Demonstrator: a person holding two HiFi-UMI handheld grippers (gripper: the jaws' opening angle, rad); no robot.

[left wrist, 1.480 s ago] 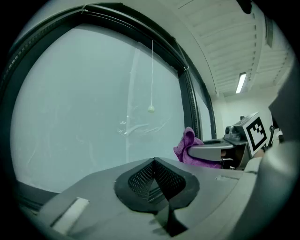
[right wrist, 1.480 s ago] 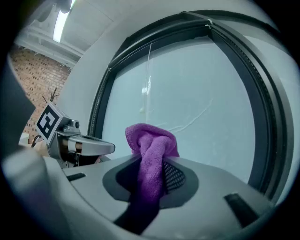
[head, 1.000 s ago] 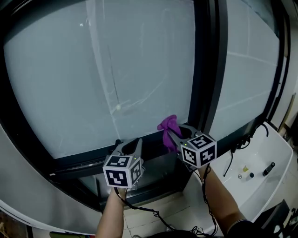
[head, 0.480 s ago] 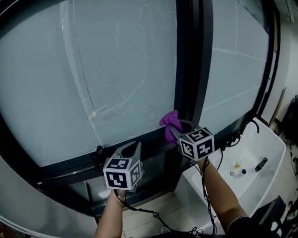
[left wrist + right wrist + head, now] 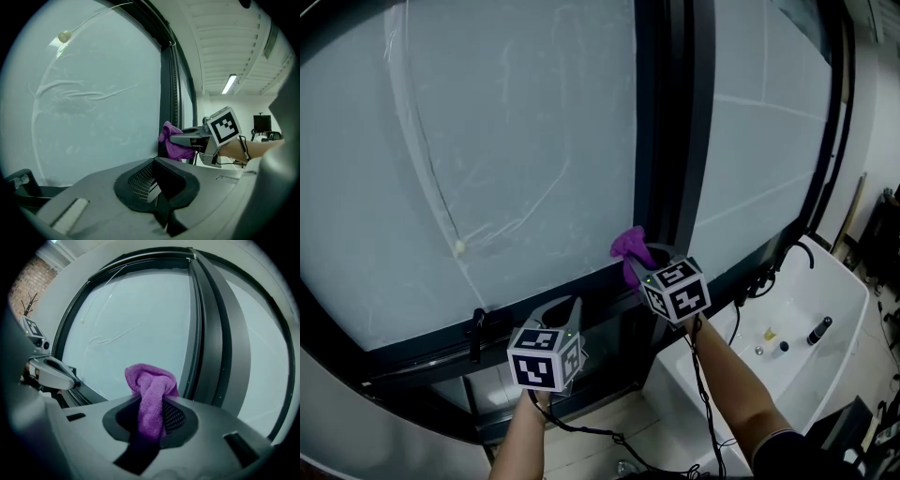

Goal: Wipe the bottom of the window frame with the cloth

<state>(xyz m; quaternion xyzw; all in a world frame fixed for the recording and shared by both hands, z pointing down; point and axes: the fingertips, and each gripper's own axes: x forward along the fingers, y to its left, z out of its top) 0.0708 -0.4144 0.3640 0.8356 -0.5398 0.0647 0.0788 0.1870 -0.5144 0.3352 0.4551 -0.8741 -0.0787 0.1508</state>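
Note:
A purple cloth [image 5: 629,246] is bunched in my right gripper [image 5: 643,262], which is shut on it. The cloth sits at the foot of the black upright post [image 5: 666,122], just above the black bottom rail of the window frame [image 5: 422,354]. I cannot tell whether it touches the rail. In the right gripper view the cloth [image 5: 151,394] hangs out between the jaws of that gripper [image 5: 150,416]. My left gripper [image 5: 563,312] hangs lower and to the left, shut and holding nothing. The left gripper view shows its jaws [image 5: 156,174] pointing toward the cloth [image 5: 174,143].
Frosted glass [image 5: 516,141] fills the window. A small black handle [image 5: 476,328] stands on the bottom rail at left. A white basin [image 5: 839,291] with a dark bottle [image 5: 818,330] stands at lower right, with black cables [image 5: 769,277] beside it.
The view has swung right along the window. My right gripper with the cloth has come closer to the foot of the upright post. The left gripper has stayed low beside it.

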